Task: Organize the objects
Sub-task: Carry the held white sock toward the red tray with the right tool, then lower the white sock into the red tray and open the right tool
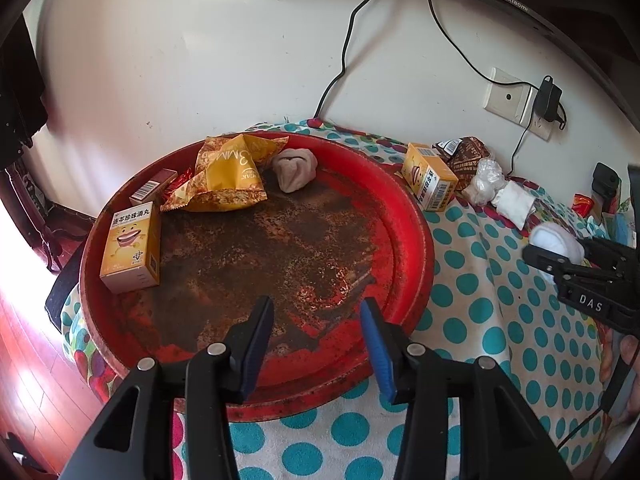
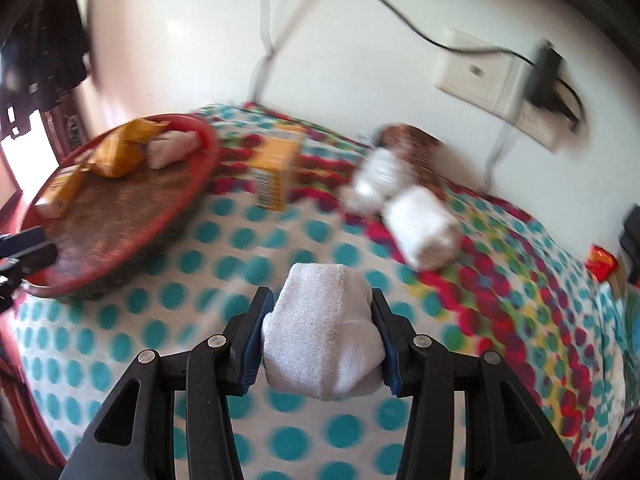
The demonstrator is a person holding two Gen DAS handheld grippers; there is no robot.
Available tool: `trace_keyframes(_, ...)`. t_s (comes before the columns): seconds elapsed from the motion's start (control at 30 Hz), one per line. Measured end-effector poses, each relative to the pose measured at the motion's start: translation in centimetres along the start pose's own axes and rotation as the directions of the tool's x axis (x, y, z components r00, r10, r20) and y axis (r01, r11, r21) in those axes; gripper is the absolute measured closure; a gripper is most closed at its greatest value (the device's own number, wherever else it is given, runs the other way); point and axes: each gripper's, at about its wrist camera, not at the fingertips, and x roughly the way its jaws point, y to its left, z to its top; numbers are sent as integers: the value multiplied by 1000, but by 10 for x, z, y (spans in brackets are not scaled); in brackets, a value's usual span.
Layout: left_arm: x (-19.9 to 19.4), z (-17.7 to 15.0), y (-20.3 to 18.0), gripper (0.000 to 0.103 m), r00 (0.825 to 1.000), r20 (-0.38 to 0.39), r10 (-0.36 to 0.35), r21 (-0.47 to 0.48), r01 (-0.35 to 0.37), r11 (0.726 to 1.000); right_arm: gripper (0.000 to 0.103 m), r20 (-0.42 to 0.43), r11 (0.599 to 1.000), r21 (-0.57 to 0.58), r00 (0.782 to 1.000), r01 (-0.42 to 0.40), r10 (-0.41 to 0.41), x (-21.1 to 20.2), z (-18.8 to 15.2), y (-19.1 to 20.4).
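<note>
A cloth printed with teal dots [image 1: 472, 280] on white covers the work surface, and toward the wall the print turns to a band of red, yellow and green spots [image 2: 492, 280]. A round red tray [image 1: 416, 240] sits on the cloth, its paint worn to a dark, rusty patch across the middle. Inside the tray, a yellow carton [image 1: 130, 246] stands at about 9 o'clock, a small dark red box [image 1: 154, 186] at 10 o'clock, a crumpled yellow snack bag [image 1: 228, 176] at 11 o'clock and a beige rolled cloth [image 1: 294, 168] near 12 o'clock. Off the tray toward 2 o'clock stands a second yellow carton [image 1: 430, 178], with a brown wrapper [image 1: 470, 156], a clear plastic bundle [image 1: 486, 180] and a folded white cloth [image 1: 512, 200] just beyond it. The left gripper [image 1: 316, 312] hangs over the near rim of the tray, its jaws parted with nothing between them. The right gripper [image 2: 320, 308] is clamped on a rolled white sock [image 2: 324, 332], its pads pressing both sides, above the dotted cloth and clear of the tray; in the left wrist view that sock [image 1: 556, 240] shows at 3 o'clock. Behind everything stands a white wall [image 1: 224, 60] with a socket plate [image 1: 508, 96], a black adapter [image 1: 548, 98] plugged in beside it, black cables trailing down, and the lower edge of a monitor [image 1: 516, 6] at the top. Red wooden floor [image 1: 28, 360] shows at 8 o'clock.
</note>
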Motion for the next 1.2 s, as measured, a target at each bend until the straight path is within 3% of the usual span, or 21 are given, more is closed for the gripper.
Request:
trace_keyframes(0.3, -8, 5, 12, 56, 1000, 23, 4, -30, -4, 1000, 58, -2, 994, -90, 998, -69, 69, 2, 38, 58)
trace_keyframes(0.57, -26, 13, 49, 55, 992, 74, 105, -78, -99, 992, 57, -29, 984, -138, 993, -113, 110, 26, 70, 100)
trace_keyframes(0.73, -31, 14, 77, 54, 990, 83, 116, -164, -102, 981, 57, -69, 979, -160, 991, -124, 114, 55, 89, 124)
trace_keyframes(1.2, -13, 8, 87, 53, 995, 37, 97, -200, -88, 976, 57, -159, 986, -140, 985, -96, 73, 138, 134, 139)
